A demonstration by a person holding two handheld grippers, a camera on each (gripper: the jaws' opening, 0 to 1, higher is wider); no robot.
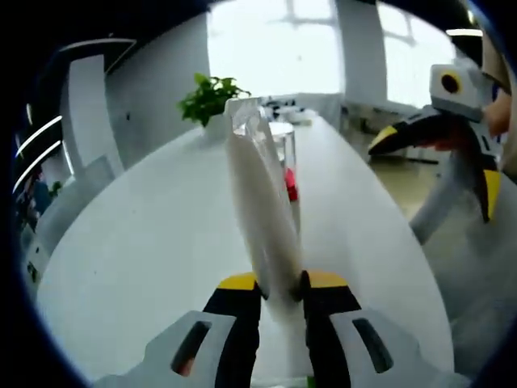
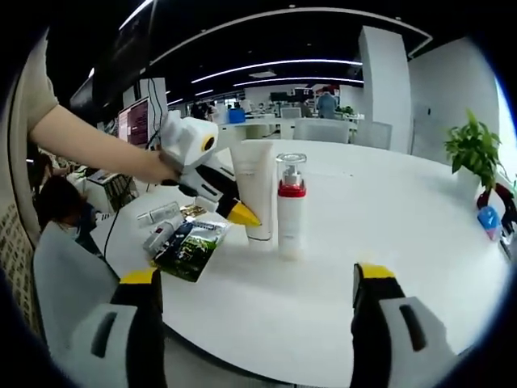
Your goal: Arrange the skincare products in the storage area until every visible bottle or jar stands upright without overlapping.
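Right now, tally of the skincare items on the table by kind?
White tubes: 1, upright, held in the left claw, tube
Pump bottles, clear with red collar: 1
Flat sachets, dark green: 1
Small items behind the sachet: too blurred to count
Total countable: 3

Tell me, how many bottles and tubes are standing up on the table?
2. A white tube stands held in the left tool. A clear pump bottle with a red collar stands right beside it. Small items lie flat near the green packet; others may be hidden.

Tube (image 2: 257, 190) upright on table (image 2: 388, 234), pump bottle (image 2: 290, 204) just beside, sachet (image 2: 191, 246) near
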